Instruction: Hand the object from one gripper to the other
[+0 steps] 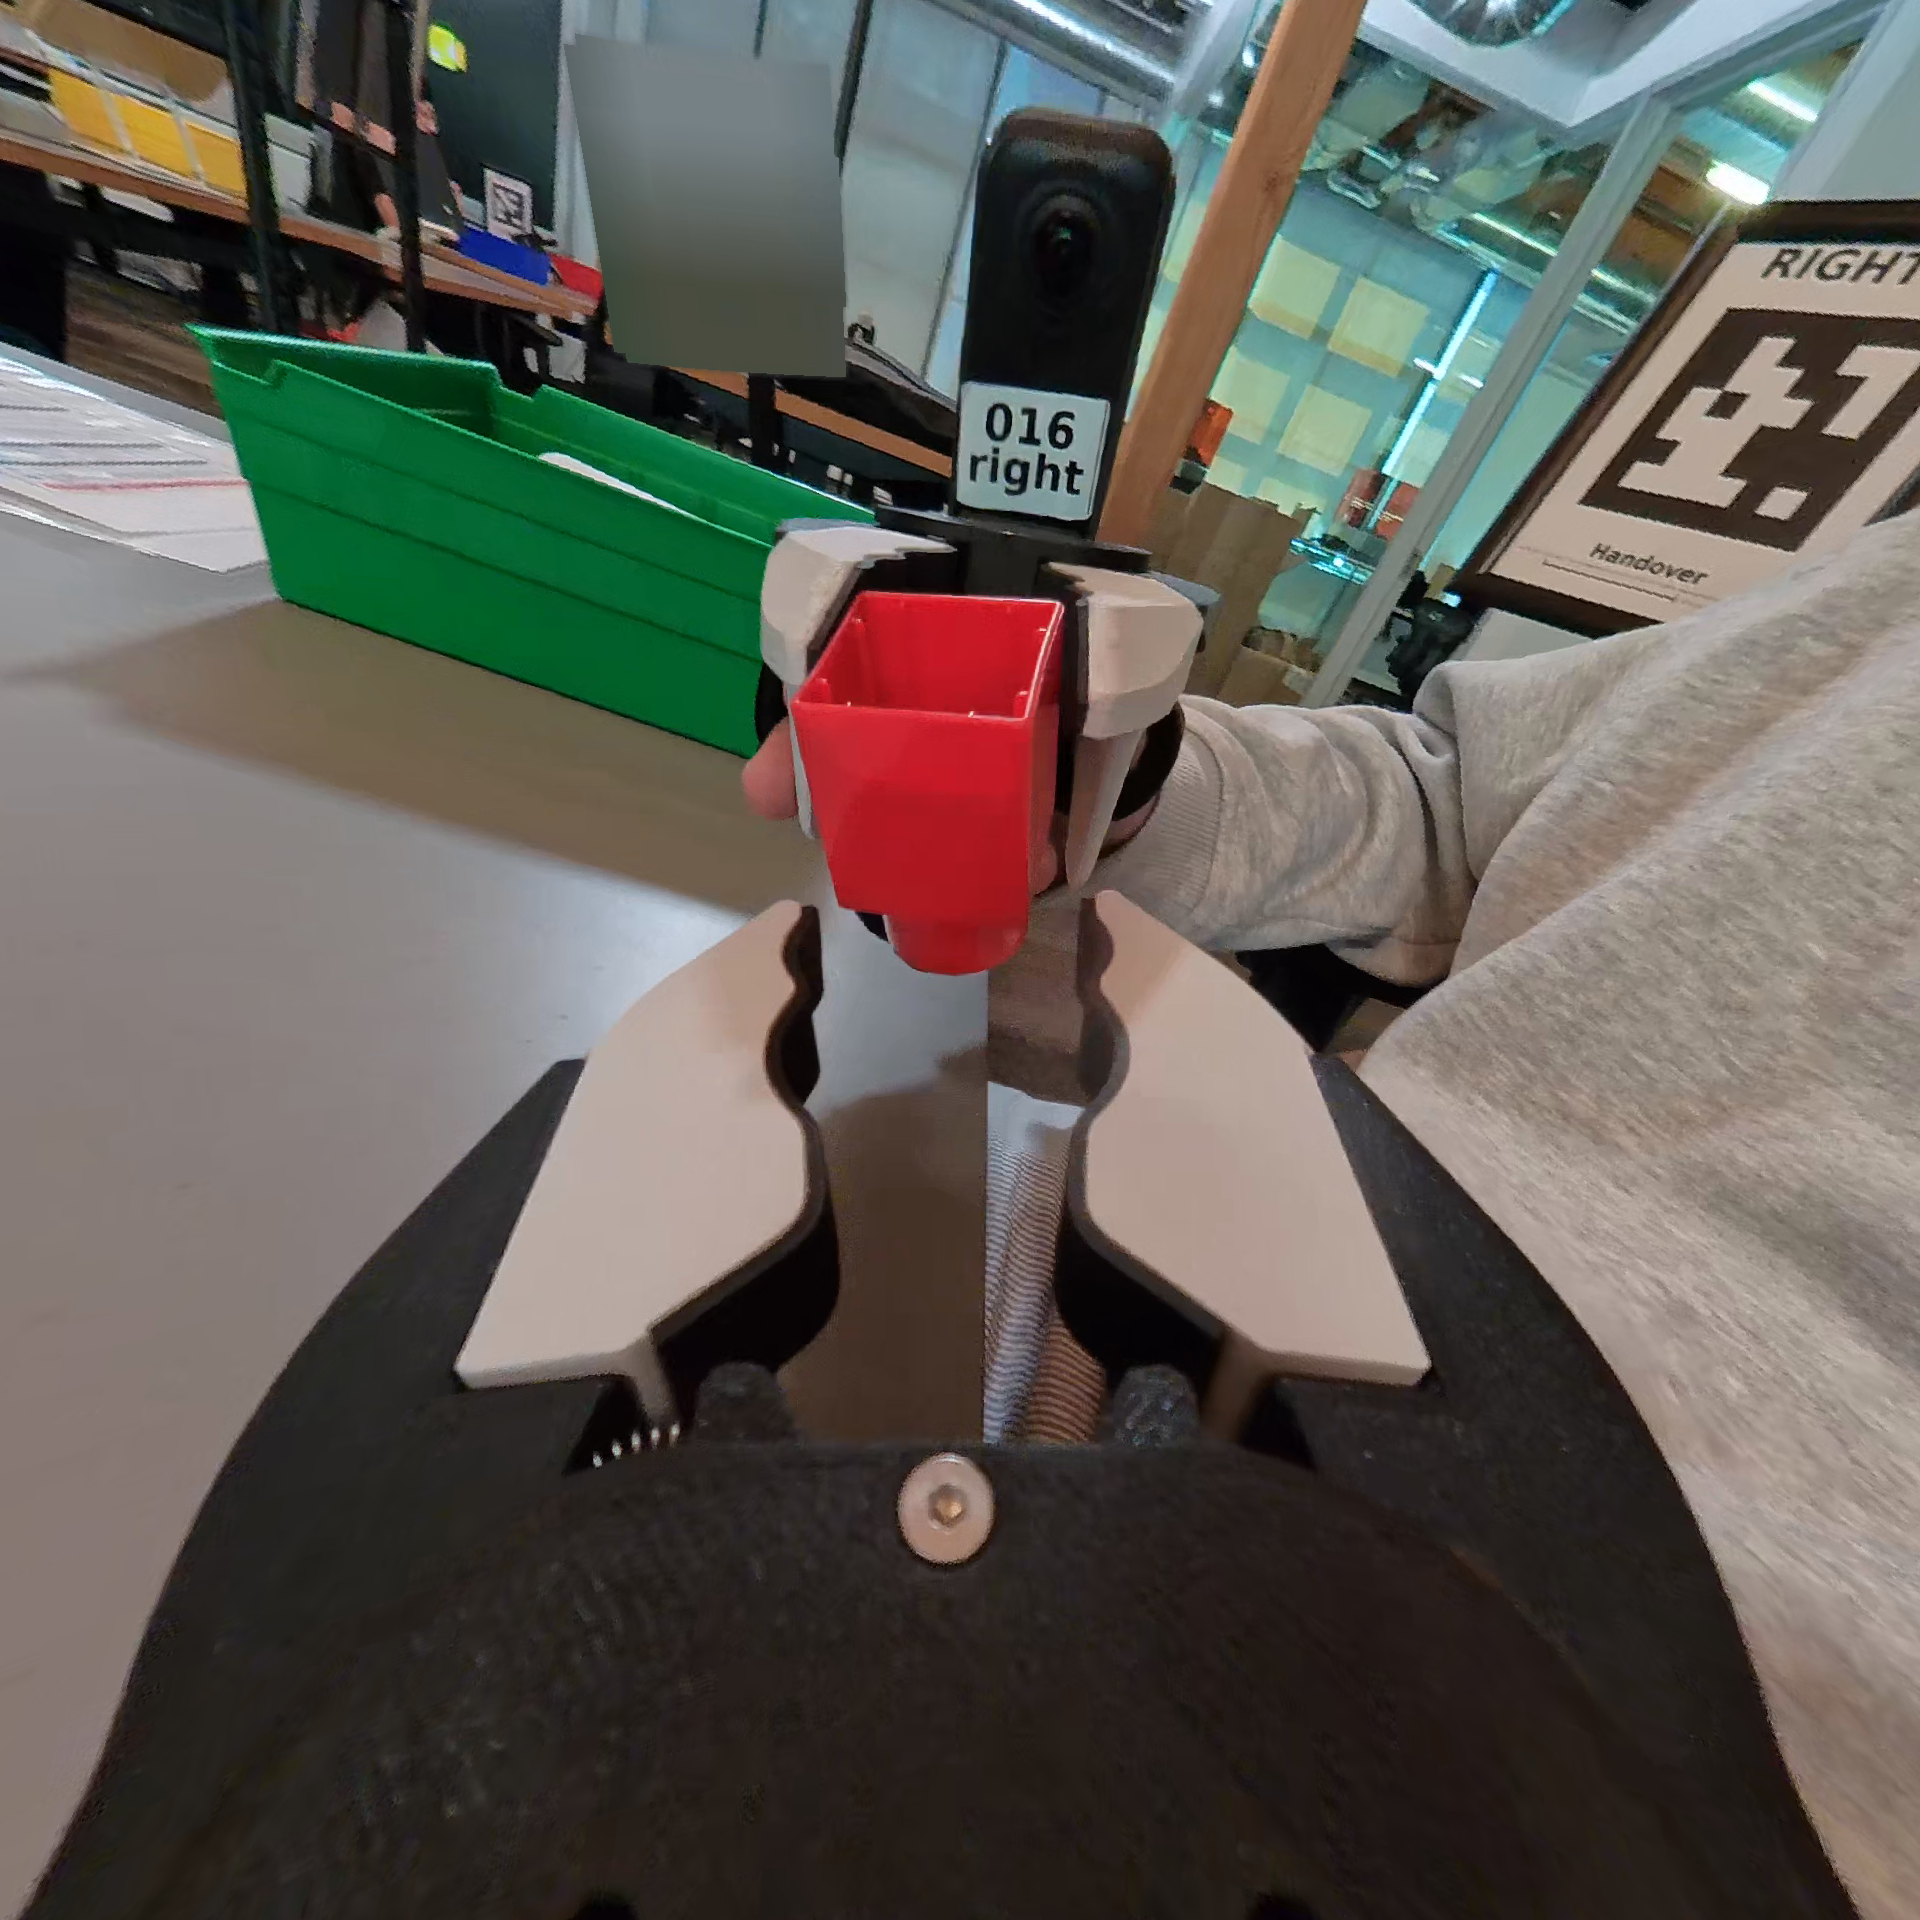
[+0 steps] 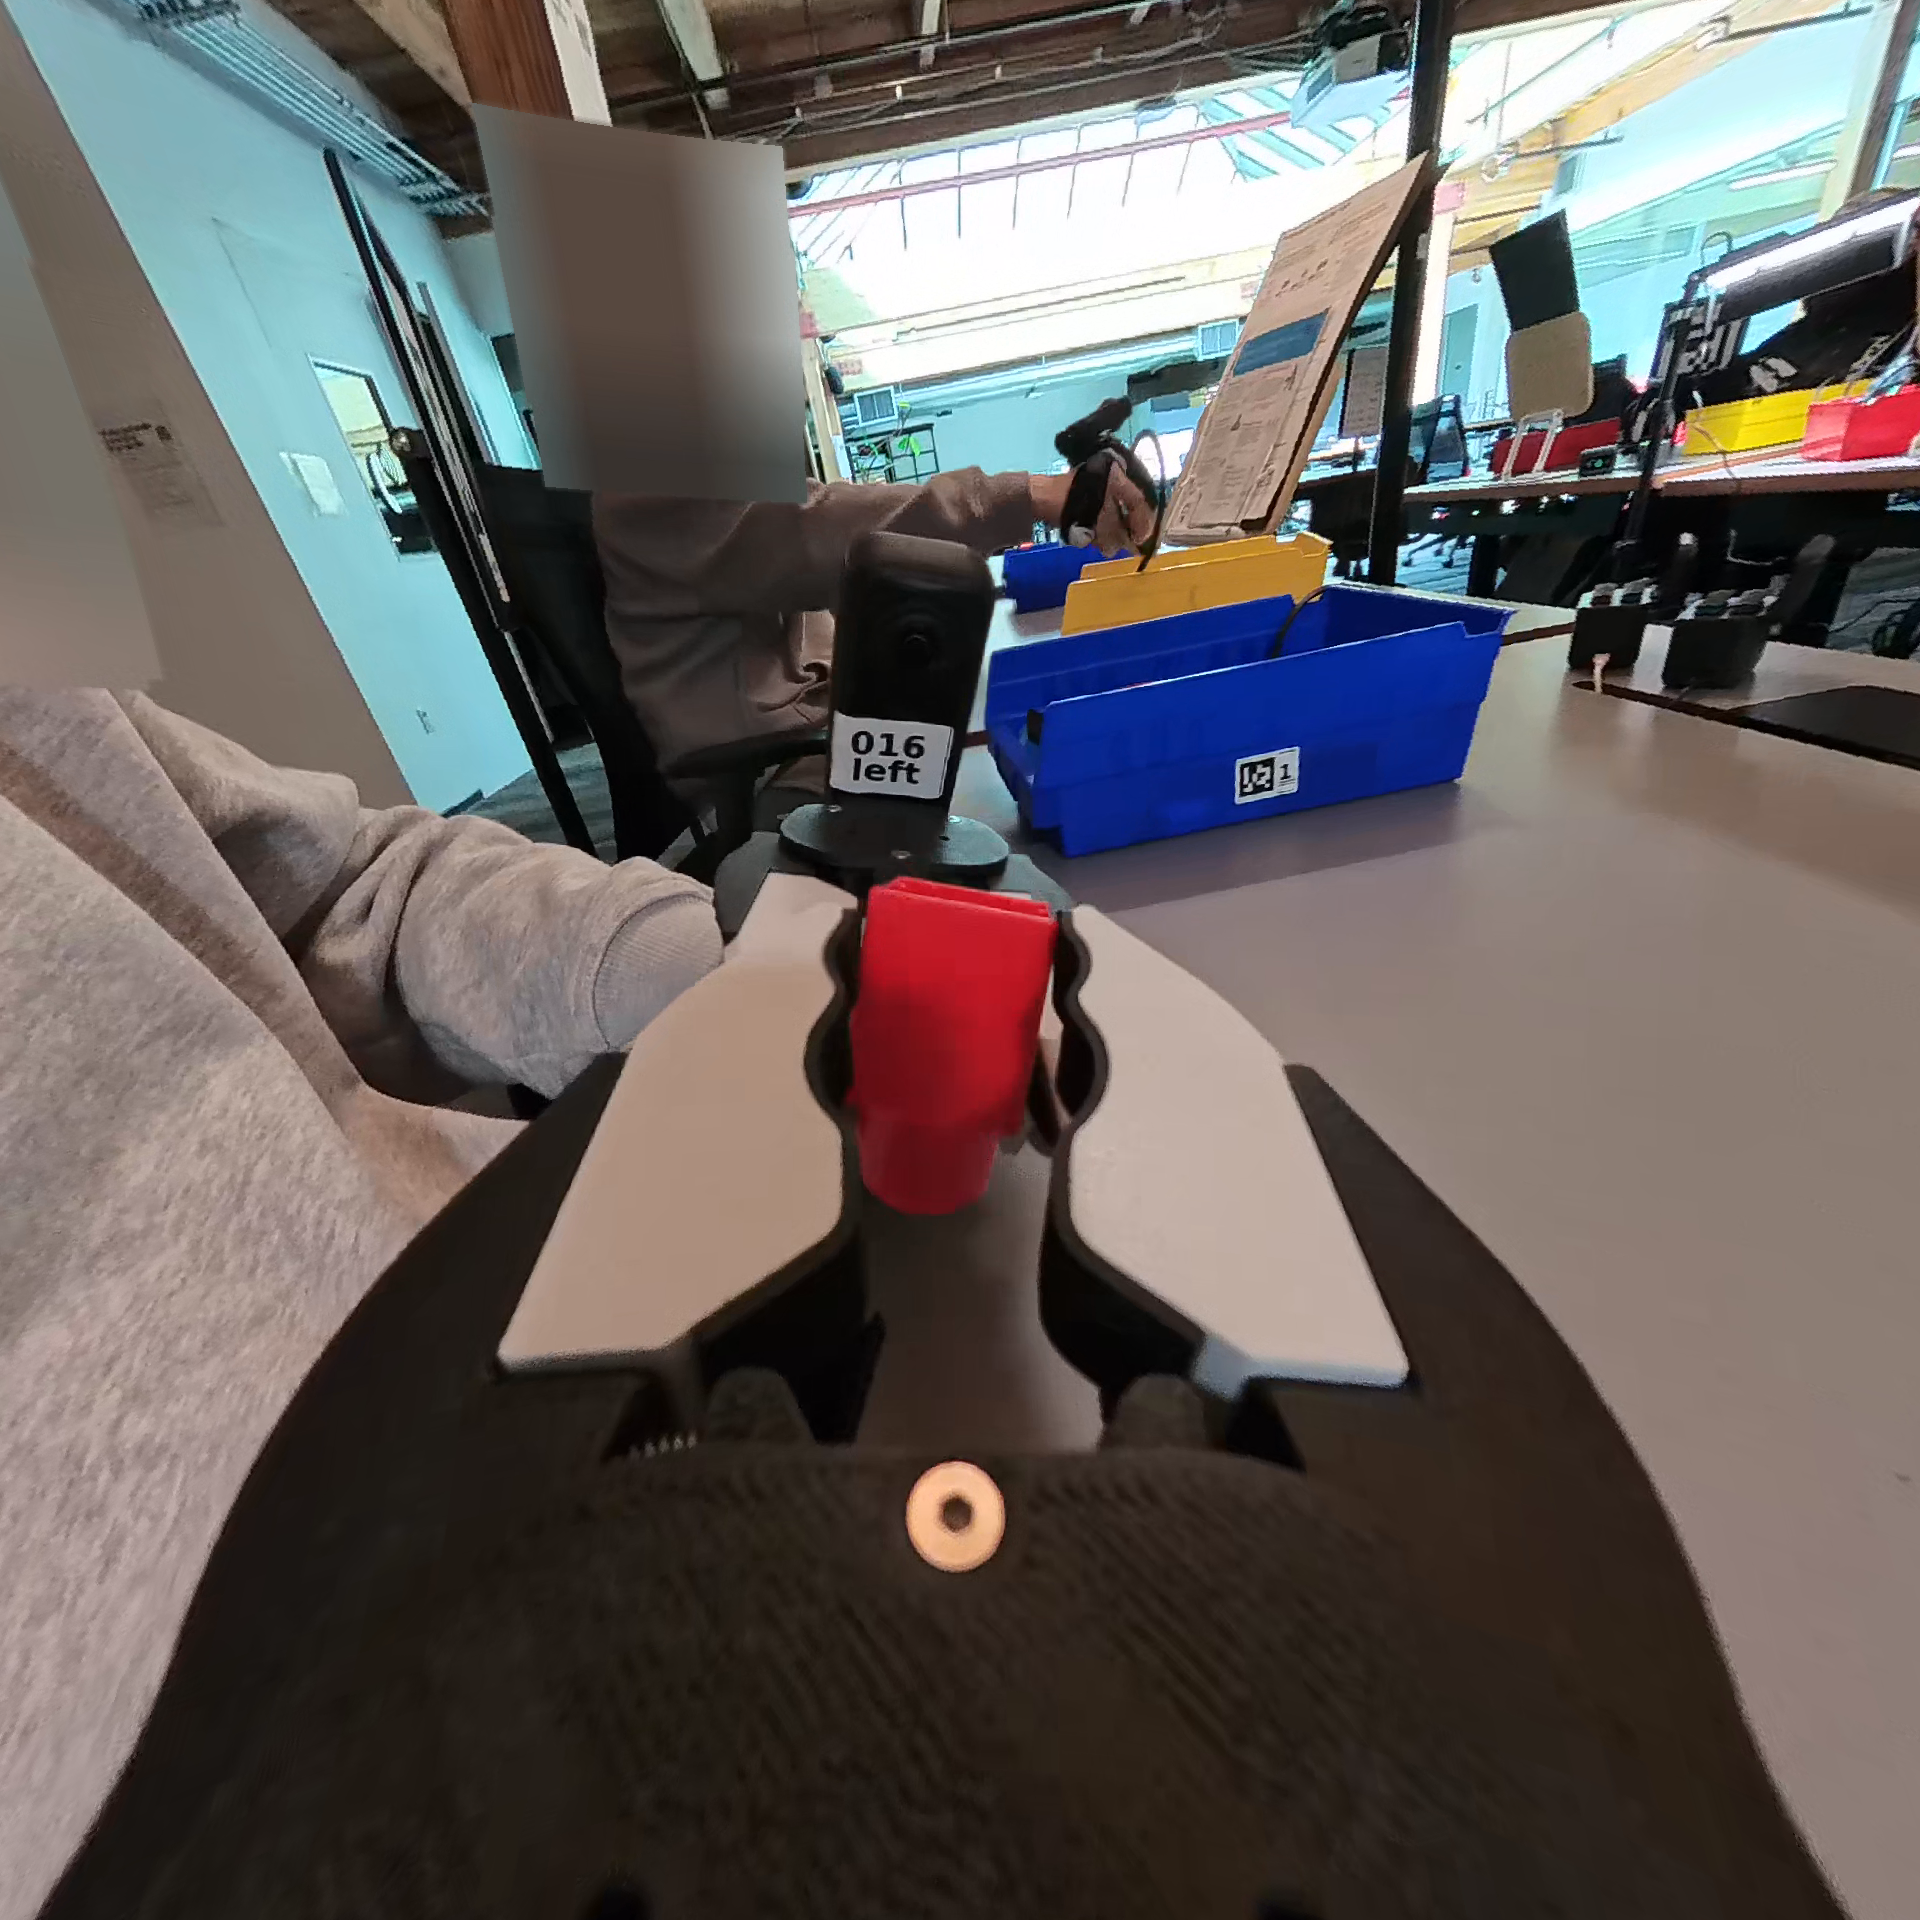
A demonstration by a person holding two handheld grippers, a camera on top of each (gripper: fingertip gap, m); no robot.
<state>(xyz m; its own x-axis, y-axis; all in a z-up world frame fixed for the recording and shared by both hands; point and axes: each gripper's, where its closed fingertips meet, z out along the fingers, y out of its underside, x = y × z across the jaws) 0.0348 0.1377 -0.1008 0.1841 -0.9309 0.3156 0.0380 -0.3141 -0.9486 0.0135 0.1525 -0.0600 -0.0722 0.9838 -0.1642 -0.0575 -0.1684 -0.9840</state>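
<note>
A red square cup with a round stub at its base (image 2: 940, 1029) sits between the fingers of my right gripper (image 2: 956, 920), which is shut on its sides and holds it above the table. In the left wrist view the cup (image 1: 925, 769) faces me with its open mouth up, and the right gripper's grey fingers (image 1: 1132, 644) flank it. My left gripper (image 1: 951, 914) is open and empty. Its fingertips are level with the cup's stub, which hangs at the gap between them without clear contact.
A green bin (image 1: 499, 540) stands on the grey table (image 1: 260, 935) to the far left. A blue bin (image 2: 1247, 707) and a yellow bin (image 2: 1195, 582) stand farther off. A marker board (image 1: 1714, 436) stands behind the grey sleeve (image 1: 1558, 831). Another person (image 2: 717, 592) sits behind. The gap from one gripper's tips to the other's is roughly 4 cm.
</note>
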